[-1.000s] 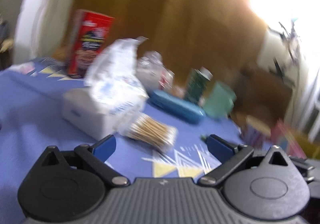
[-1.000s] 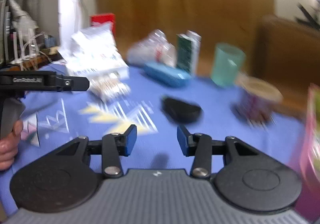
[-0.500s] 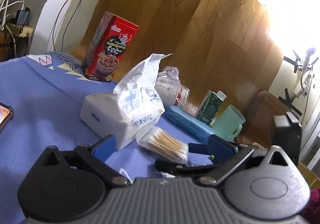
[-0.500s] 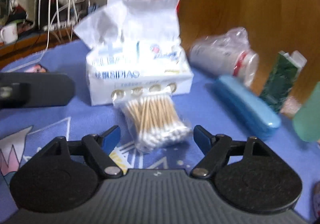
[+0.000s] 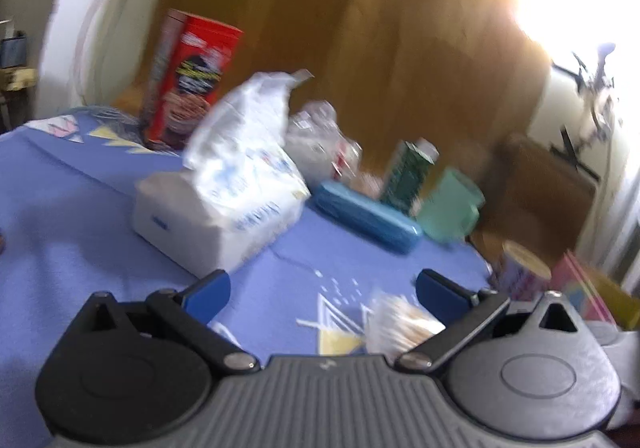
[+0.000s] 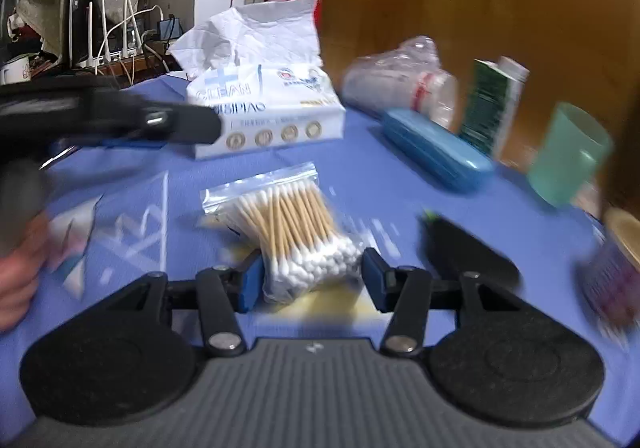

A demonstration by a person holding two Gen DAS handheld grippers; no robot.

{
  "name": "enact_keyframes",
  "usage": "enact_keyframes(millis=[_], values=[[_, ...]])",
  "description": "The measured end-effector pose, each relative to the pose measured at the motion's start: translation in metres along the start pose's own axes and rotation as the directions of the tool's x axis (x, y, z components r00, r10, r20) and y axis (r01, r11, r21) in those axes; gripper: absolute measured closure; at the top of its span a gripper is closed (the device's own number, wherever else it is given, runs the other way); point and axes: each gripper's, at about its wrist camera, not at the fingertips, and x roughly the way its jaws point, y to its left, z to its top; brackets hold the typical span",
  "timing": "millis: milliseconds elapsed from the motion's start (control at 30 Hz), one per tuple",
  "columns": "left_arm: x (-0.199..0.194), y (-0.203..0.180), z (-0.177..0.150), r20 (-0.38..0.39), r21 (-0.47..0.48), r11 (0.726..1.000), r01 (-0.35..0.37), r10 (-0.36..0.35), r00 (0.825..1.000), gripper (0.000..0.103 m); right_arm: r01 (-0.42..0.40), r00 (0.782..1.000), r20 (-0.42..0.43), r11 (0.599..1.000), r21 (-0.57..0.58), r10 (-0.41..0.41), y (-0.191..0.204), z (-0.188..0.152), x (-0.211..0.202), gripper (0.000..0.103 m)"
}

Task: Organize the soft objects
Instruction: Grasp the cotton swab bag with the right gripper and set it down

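A clear zip bag of cotton swabs (image 6: pixel 296 232) lies on the blue cloth, its white-tipped end between the blue pads of my right gripper (image 6: pixel 312 280). The jaws are closing and both pads press on the bag. In the left wrist view the same bag (image 5: pixel 400 324) shows blurred, low beside the right finger. My left gripper (image 5: pixel 324 288) is open with only cloth between its fingers. It also appears as a dark shape (image 6: pixel 120 120) at the left of the right wrist view. A white tissue pack (image 5: pixel 224 200) (image 6: pixel 264 108) with a tissue pulled up stands behind.
Along the back stand a red tin (image 5: pixel 192 80), a crumpled plastic bottle (image 6: pixel 400 84), a blue case (image 6: pixel 436 152), a green carton (image 6: pixel 492 108) and a teal cup (image 6: pixel 568 156). A black object (image 6: pixel 468 252) lies right of the swabs. A hand (image 6: pixel 16 280) shows at left.
The swab bag has left the tissue pack's side and come nearer, to the right. My right gripper, wide open around it half a second ago, has narrowed onto it.
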Motion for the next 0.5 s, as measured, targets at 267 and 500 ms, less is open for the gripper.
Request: enact_keyframes(millis=[267, 500], values=[[0.026, -0.029, -0.008, -0.187, 0.183, 0.982, 0.055, -0.020, 0.982, 0.001, 0.148, 0.989, -0.002, 0.988, 0.034, -0.148, -0.004, -0.058, -0.078, 0.047], [0.034, -0.053, -0.019, -0.216, 0.334, 0.943, 0.000, 0.076, 0.973, 0.001, 0.205, 0.978, 0.007, 0.963, 0.173, -0.209, -0.019, -0.086, -0.100, 0.028]])
